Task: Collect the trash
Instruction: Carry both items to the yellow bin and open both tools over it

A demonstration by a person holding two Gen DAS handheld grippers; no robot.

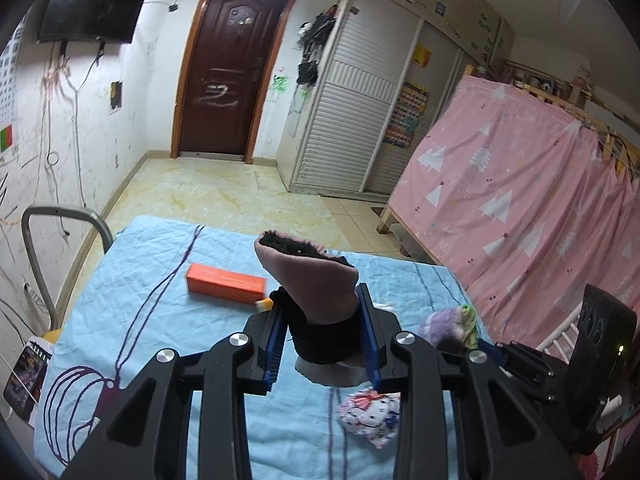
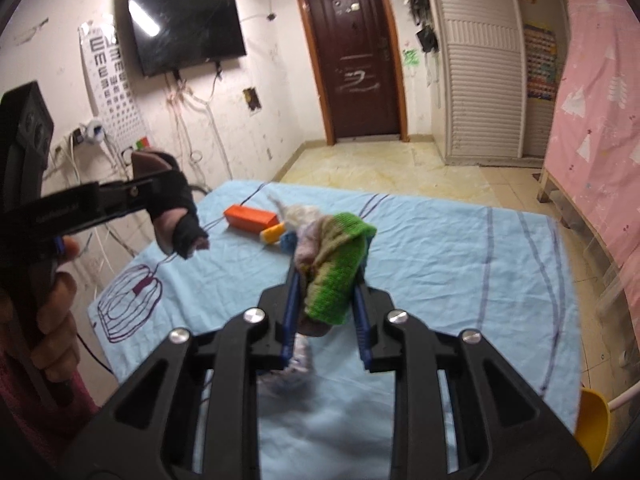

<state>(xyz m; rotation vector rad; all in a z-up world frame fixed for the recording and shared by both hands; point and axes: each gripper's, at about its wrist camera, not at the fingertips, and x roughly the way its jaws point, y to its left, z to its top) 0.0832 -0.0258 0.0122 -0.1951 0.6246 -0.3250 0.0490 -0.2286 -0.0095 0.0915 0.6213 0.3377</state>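
My left gripper (image 1: 322, 312) is shut on a pink and black fleece sock (image 1: 316, 280) and holds it above the blue cloth table (image 1: 160, 320). It shows from the side in the right wrist view (image 2: 176, 208). My right gripper (image 2: 326, 280) is shut on a green, yellow and lilac knitted sock (image 2: 336, 264), lifted over the table; it also shows in the left wrist view (image 1: 452, 324). An orange box (image 1: 226, 278) lies on the far part of the table (image 2: 250, 218), with a small yellow item (image 2: 272, 234) beside it. A white patterned bundle (image 1: 370, 410) lies below my left gripper.
A metal chair frame (image 1: 44, 248) stands left of the table. A pink curtained bunk bed (image 1: 520, 200) is on the right. A yellow chair (image 2: 592, 428) sits at the table's right corner. The tiled floor (image 2: 380, 168) leads to a brown door (image 2: 356, 60).
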